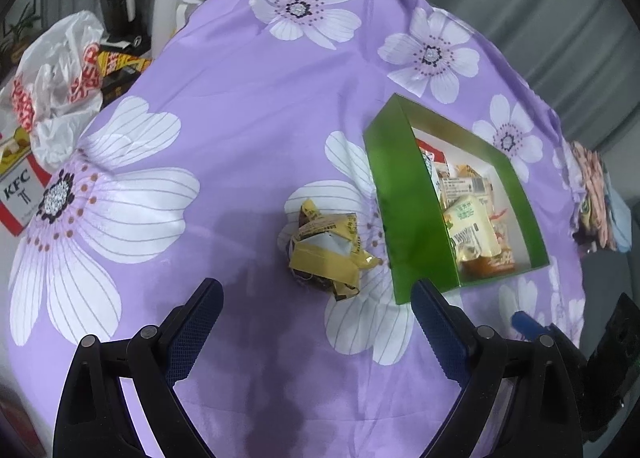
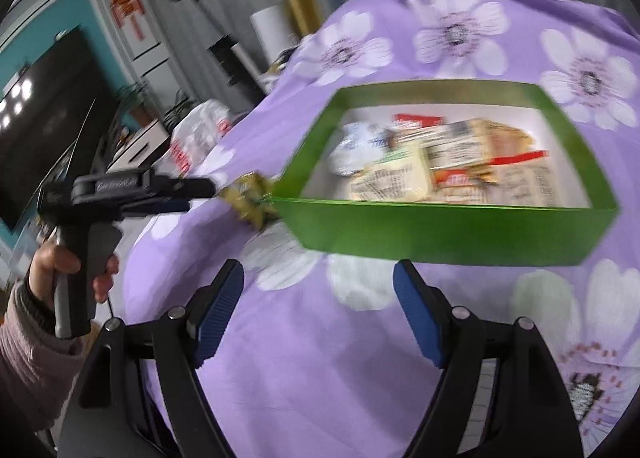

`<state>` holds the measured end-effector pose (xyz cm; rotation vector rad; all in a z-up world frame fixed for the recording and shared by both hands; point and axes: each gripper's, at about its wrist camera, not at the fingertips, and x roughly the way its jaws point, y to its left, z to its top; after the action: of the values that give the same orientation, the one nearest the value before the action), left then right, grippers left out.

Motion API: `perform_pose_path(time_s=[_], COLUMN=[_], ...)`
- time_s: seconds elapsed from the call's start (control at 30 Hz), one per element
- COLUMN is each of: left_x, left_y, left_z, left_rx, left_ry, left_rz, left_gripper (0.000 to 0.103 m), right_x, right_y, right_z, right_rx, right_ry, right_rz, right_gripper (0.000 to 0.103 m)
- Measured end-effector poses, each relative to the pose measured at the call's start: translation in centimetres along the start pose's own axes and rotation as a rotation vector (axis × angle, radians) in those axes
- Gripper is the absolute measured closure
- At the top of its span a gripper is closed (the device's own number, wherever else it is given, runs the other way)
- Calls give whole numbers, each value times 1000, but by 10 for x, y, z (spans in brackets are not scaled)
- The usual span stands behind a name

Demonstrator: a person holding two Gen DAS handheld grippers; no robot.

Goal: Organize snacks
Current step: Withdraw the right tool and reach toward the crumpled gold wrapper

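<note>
Left wrist view: the left gripper (image 1: 316, 298) hangs with fingers spread and empty over the purple floral cloth (image 1: 240, 105) on the desk. A crumpled yellow snack wrapper (image 1: 326, 250) lies just beside the green box (image 1: 404, 217), which holds snack packets (image 1: 472, 225).

Right wrist view, blurred: the right gripper (image 2: 318, 286) has its fingers released, near the box's front wall.

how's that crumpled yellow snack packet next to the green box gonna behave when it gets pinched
The crumpled yellow packet looks like thin creased foil, so it will probably squash and crackle rather than hold shape. It seems light, so it may skid on the purple cloth if nudged. Its irregular folds make rolling unlikely.
</note>
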<state>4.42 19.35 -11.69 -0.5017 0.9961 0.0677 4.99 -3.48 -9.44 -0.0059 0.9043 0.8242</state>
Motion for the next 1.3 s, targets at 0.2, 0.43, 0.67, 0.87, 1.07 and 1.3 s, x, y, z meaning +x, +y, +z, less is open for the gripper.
perform_pose_path(time_s=[0.2, 0.43, 0.67, 0.87, 1.07, 1.3], left_x=[4, 10, 37, 69, 57, 18], left_y=[-7, -6, -3, -9, 4, -1], left_z=[-2, 1, 17, 22, 14, -29], left_rx=[64, 104, 92, 80, 40, 80], left_ry=[4, 7, 57, 103, 60, 105], left_rz=[14, -1, -52, -36, -64, -235], left_gripper=[8, 8, 8, 38, 57, 57], right_x=[30, 54, 63, 61, 54, 34], right_y=[29, 40, 44, 41, 36, 29], right_z=[3, 12, 8, 0, -5, -23], right_rx=[-51, -50, -32, -32, -20, -28], right_ry=[39, 49, 64, 86, 84, 102], right_rz=[42, 39, 29, 8, 0, -1], right_gripper=[26, 26, 26, 26, 26, 27])
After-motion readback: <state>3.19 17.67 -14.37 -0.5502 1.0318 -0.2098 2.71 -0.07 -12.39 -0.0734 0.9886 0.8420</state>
